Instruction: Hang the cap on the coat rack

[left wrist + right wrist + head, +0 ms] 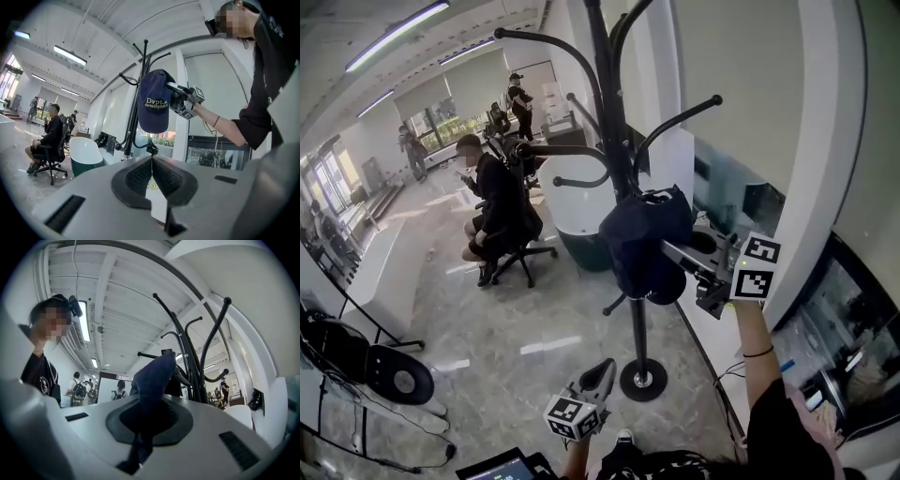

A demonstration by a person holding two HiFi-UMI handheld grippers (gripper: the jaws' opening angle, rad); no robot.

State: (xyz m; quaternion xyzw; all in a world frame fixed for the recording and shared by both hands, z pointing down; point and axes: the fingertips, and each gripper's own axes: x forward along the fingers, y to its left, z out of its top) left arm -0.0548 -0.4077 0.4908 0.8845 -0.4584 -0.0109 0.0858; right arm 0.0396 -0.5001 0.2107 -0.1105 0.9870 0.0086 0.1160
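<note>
A navy cap (645, 244) with yellow lettering (153, 101) hangs against the pole of a black coat rack (614, 141), just below its curved arms. My right gripper (675, 251) is shut on the cap's fabric (152, 390), which runs up from between its jaws toward the rack's hooks (197, 362). Low down near the rack's round base (643, 379), my left gripper (602, 375) is shut with nothing between its jaws (152, 171). It points up at the cap and the rack (136, 84).
A white and green tub (577, 211) stands behind the rack. A person sits on an office chair (511, 246) on the left, others stand farther back. A black stand (389, 373) is at the lower left; a white wall and glass panel (741, 192) lie to the right.
</note>
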